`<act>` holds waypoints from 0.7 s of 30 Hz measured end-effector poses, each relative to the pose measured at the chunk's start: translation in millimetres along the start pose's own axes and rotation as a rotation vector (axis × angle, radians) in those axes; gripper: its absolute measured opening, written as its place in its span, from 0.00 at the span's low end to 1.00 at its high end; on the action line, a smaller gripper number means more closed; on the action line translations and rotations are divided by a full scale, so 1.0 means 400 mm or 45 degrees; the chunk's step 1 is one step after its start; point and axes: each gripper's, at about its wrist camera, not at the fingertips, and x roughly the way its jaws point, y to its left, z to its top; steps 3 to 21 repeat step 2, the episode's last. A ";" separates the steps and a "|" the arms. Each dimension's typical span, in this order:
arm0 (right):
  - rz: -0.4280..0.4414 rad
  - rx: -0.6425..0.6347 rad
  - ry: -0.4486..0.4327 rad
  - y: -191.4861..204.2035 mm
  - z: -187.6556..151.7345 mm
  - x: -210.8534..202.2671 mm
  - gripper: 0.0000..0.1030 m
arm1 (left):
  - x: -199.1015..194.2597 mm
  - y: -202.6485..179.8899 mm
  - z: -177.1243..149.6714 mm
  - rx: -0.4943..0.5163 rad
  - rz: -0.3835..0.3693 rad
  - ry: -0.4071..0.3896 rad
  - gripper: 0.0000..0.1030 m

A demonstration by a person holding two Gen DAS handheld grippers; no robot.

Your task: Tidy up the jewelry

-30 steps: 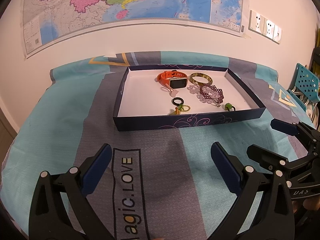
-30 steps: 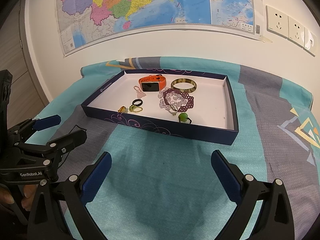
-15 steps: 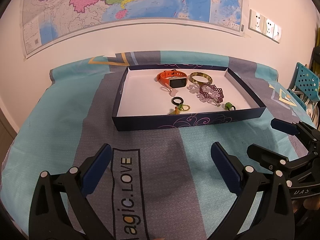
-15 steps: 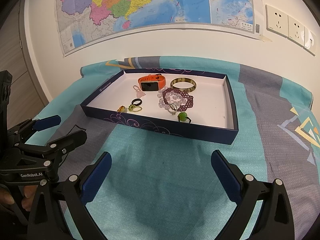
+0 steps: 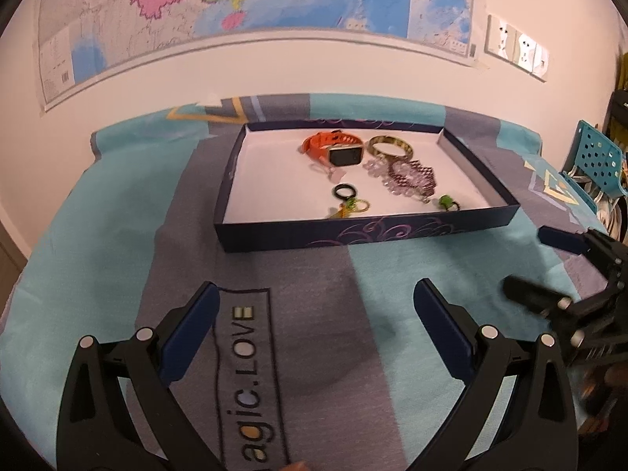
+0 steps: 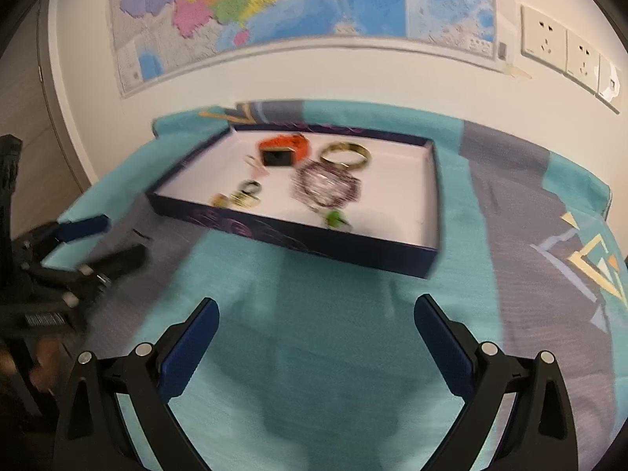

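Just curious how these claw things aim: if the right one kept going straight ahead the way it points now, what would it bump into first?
Probably the near wall of the dark blue tray. The right gripper is open and empty above the cloth, aimed at the tray's near side; the picture is blurred, so depth is uncertain.

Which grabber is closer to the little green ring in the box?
Right. The right gripper sits in front of the green ring; the left gripper hangs back, off to the ring's left.

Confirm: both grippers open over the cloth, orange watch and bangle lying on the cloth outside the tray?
Not quite. The orange watch and bangle lie inside the tray, as the left wrist view shows. Left gripper and right gripper are open over the cloth.
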 end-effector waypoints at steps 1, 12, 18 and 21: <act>-0.021 -0.002 0.014 -0.022 -0.001 0.002 0.93 | 0.002 0.009 0.000 -0.006 0.005 0.004 0.94; -0.065 0.002 0.027 -0.060 -0.002 0.003 0.93 | 0.004 0.022 0.000 -0.012 0.008 0.011 0.95; -0.065 0.002 0.027 -0.060 -0.002 0.003 0.93 | 0.004 0.022 0.000 -0.012 0.008 0.011 0.95; -0.065 0.002 0.027 -0.060 -0.002 0.003 0.93 | 0.004 0.022 0.000 -0.012 0.008 0.011 0.95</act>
